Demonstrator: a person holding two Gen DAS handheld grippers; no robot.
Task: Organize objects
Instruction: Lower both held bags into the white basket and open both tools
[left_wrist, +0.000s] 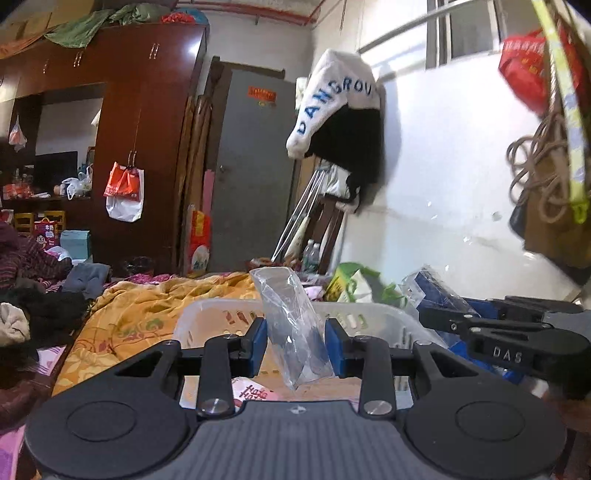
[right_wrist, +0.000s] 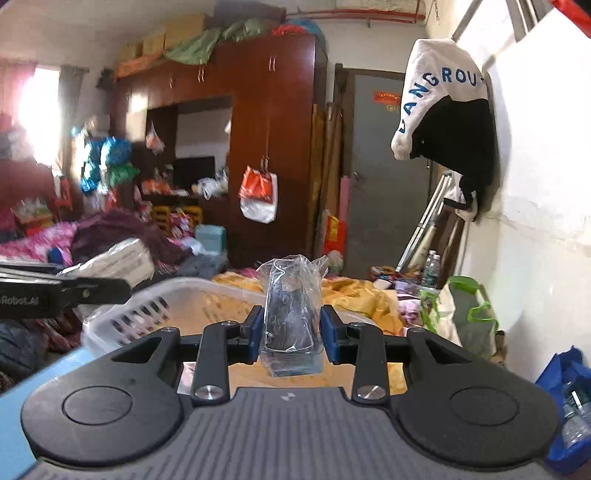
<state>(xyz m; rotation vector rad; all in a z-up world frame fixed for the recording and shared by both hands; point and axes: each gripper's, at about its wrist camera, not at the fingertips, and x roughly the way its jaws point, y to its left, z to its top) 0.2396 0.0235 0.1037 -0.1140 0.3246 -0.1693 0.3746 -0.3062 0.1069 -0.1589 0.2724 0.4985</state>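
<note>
Your left gripper (left_wrist: 295, 341) has its blue fingers (left_wrist: 258, 341) clamped on a clear plastic bag (left_wrist: 291, 325); the bag sits between the pads, tilted, top sticking up well above the fingers, bottom corner hanging below them. It's held over a white basket (left_wrist: 207, 314) that rests on the bed with the yellow quilt (left_wrist: 147, 306). Your right gripper (right_wrist: 291, 334) is likewise closed on a second clear bag (right_wrist: 290, 317), roughly upright between the fingers (right_wrist: 330, 334), top crumpled above them, lower edge just under the pads. That one is also above the basket (right_wrist: 147, 310), near its right end. Each gripper shows at the edge of the other's view. A green-handled bag (right_wrist: 461, 314) sits by the wall.
</note>
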